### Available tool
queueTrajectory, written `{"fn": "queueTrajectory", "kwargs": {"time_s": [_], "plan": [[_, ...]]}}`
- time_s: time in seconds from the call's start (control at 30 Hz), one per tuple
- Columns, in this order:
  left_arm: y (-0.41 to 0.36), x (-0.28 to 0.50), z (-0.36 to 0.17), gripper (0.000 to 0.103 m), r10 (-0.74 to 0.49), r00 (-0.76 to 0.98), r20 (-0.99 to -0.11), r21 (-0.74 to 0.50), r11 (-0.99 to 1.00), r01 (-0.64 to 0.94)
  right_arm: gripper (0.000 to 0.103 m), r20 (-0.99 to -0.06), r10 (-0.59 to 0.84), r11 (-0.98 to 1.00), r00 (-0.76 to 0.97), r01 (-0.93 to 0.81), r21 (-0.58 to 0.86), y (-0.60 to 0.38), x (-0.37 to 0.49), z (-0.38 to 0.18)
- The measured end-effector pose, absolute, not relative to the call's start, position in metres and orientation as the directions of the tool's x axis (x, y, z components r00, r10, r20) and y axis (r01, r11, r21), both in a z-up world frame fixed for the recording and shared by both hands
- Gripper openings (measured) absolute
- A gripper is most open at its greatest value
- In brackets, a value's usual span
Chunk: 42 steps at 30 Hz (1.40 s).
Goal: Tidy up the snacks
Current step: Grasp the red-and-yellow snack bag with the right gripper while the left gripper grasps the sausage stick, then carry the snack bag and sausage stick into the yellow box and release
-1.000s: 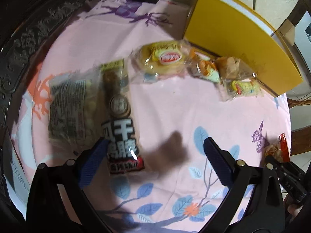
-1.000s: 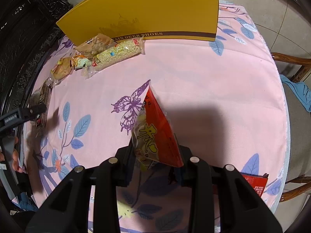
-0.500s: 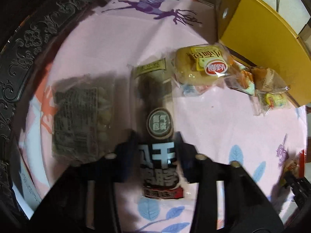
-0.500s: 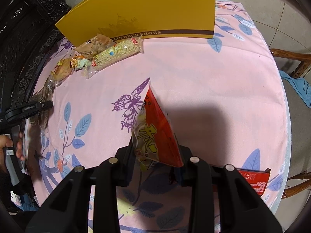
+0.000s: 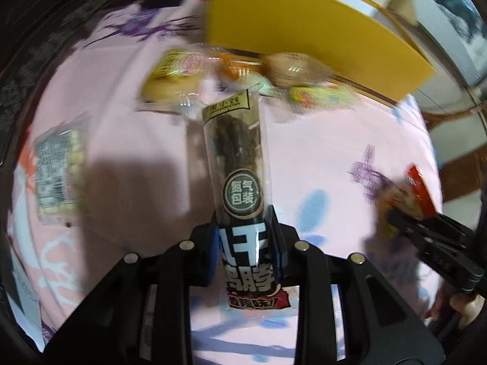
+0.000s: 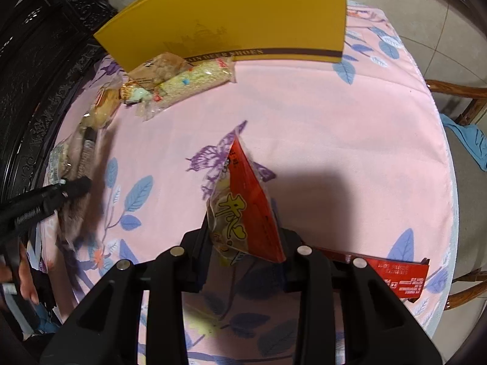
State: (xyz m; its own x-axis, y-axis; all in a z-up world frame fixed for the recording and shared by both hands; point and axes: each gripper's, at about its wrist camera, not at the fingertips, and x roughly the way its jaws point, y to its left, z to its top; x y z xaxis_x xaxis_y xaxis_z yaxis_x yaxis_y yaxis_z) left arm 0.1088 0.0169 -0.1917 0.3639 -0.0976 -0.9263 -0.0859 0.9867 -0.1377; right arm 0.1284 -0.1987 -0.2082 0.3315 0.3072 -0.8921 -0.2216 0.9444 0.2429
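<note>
Covering the table: a pink cloth [image 6: 334, 115] printed with blue leaves and a purple butterfly [image 6: 213, 158], running to a rounded edge on the right.
Floor: pale tiles [image 6: 426, 6] beyond the cloth's far edge.
Left border: dark carved wooden furniture [image 6: 36, 60] alongside the table.
Right border: a wooden chair frame [image 6: 456, 94] with a blue cloth [image 6: 468, 140] on it.
Far side: a yellow shoe box [image 6: 243, 15] lying on the cloth, with a cluster of wrapped snacks [image 6: 179, 85] right against its front.
Left gripper [image 5: 245, 252]: fingers narrowed onto a long dark snack pack [image 5: 237, 164], lifted off the cloth and pointing toward the box.
Right gripper [image 6: 243, 243]: fingers pinched on a red triangular snack bag [image 6: 243, 206], raised above the butterfly print.
Near edge: a flat red packet [image 6: 401, 273] lying on the cloth just right of the right gripper.
Left part of cloth: a clear bag with a printed label [image 5: 54, 170], lying flat.
</note>
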Motion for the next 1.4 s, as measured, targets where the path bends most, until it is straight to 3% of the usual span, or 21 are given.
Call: {"fn": "queueTrajectory", "kwargs": {"time_s": [0.47,1.1,1.4], "plan": [[-0.016,0.136,-0.140,0.027,-0.132,0.455,-0.881,-0.146,0.989,0.004,0.034,-0.826,0.358,0.923,0.436,-0.299,0.243,-0.180,0.130,-0.147],[-0.018,0.278,-0.029,0.027,-0.066,0.627,-0.776,-0.086,0.996,-0.001,0.034,-0.704,0.338,0.939,0.625,-0.268,0.213,-0.173,0.259,-0.033],[-0.021,0.302,-0.018,0.028,-0.054,0.641,-0.766,-0.069,0.998,0.003,0.034,-0.687,0.332,0.941,0.646,-0.275,0.196,-0.169,0.288,-0.018]]}}
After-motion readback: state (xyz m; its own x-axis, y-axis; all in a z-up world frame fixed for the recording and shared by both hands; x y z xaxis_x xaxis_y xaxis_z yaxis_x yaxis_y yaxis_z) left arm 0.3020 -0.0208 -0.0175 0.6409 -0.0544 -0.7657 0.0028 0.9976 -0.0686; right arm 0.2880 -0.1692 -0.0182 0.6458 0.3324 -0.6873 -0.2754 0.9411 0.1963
